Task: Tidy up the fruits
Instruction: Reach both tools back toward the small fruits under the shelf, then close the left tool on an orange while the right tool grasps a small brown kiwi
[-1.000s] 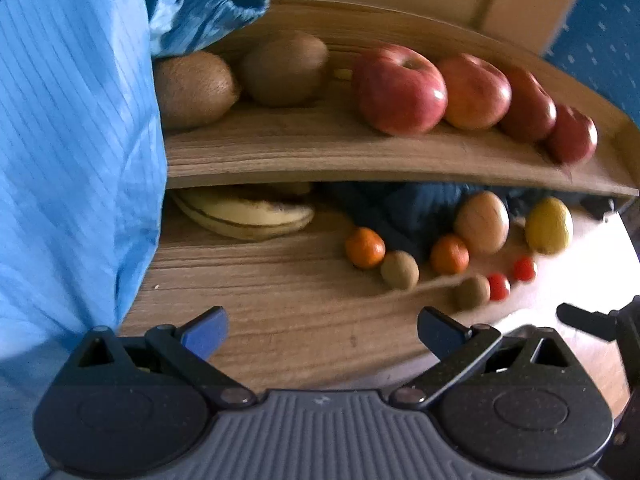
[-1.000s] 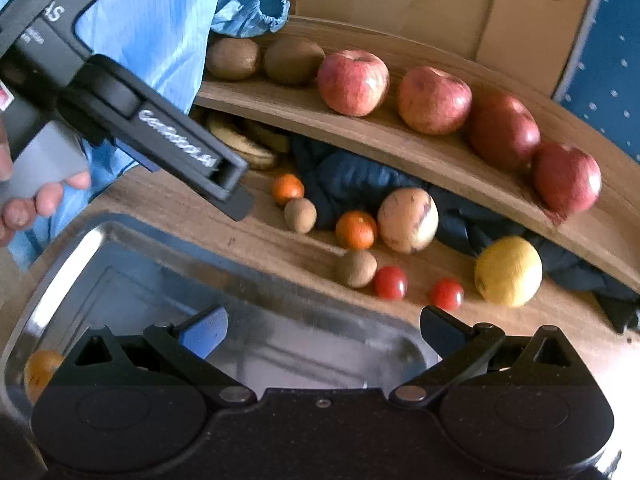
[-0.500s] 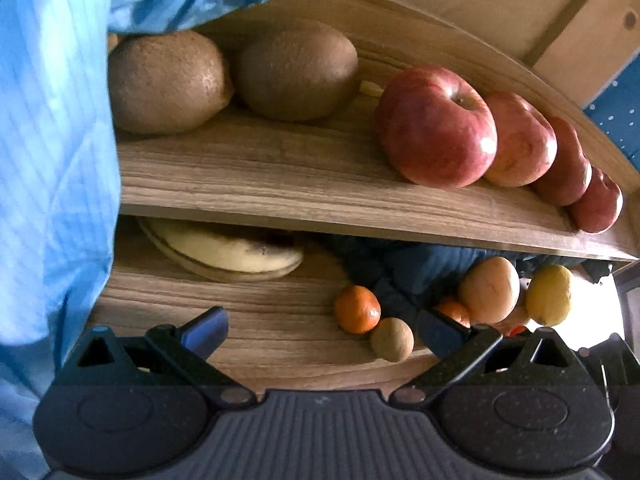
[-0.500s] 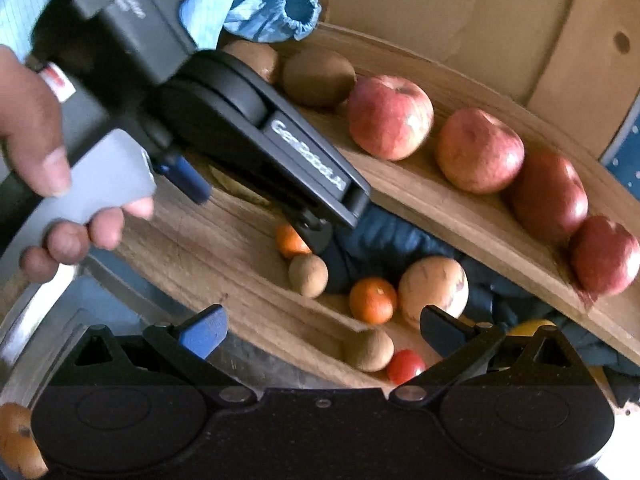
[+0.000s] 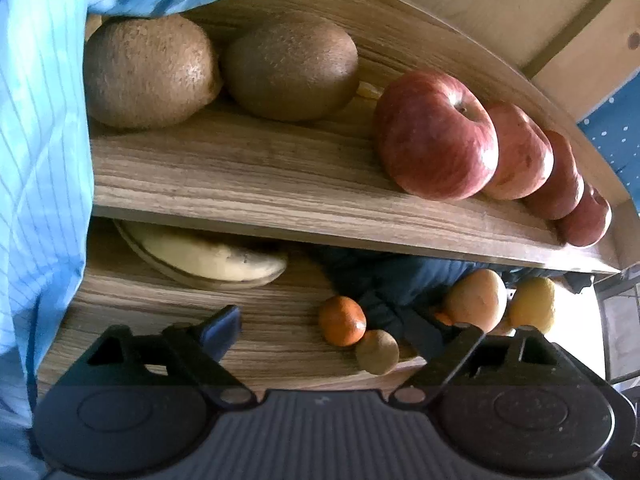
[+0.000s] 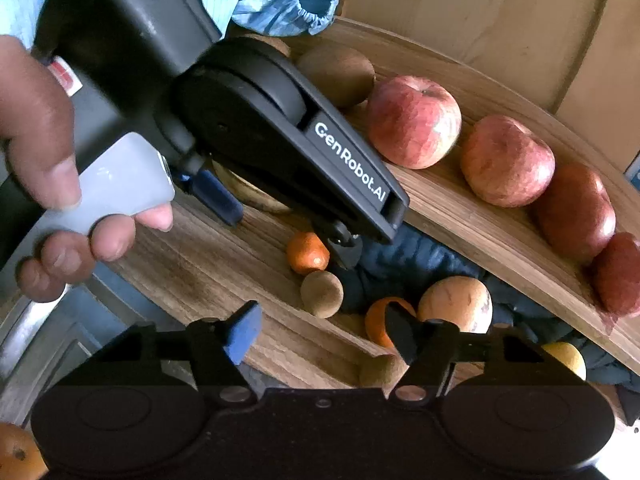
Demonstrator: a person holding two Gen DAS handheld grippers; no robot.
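On the upper shelf (image 5: 280, 176): two kiwis (image 5: 148, 70) side by side at the left end, then four red apples (image 5: 436, 136) in a row toward the right, each close against the next. A blue sleeve (image 5: 40, 140) hangs over the left end.

Under the shelf, on the desk (image 5: 272, 332): a banana (image 5: 208, 258) at the back left; a dark blue cloth (image 5: 384, 276) at the middle; a mandarin (image 5: 342, 321) touching a small kiwi (image 5: 377, 352) in front of the cloth; farther right a pale round fruit (image 5: 476, 300) and a lemon (image 5: 532, 304), near each other. A second mandarin (image 6: 378, 326) lies just left of the pale fruit, partly hidden by a finger in the right wrist view.

Left gripper (image 5: 326, 330): jaws wide apart, nothing between them, held low over the desk and facing the space under the shelf. In the right wrist view a hand (image 6: 52, 184) holds its grey trigger, and its right fingertip (image 6: 346, 250) is just beside the first mandarin.

Right gripper (image 6: 320, 332): jaws apart, empty, near the desk edge, the small kiwi just ahead.

Metal tray (image 6: 36, 340) at lower left of the right wrist view; an orange (image 6: 18, 454) at the bottom corner.
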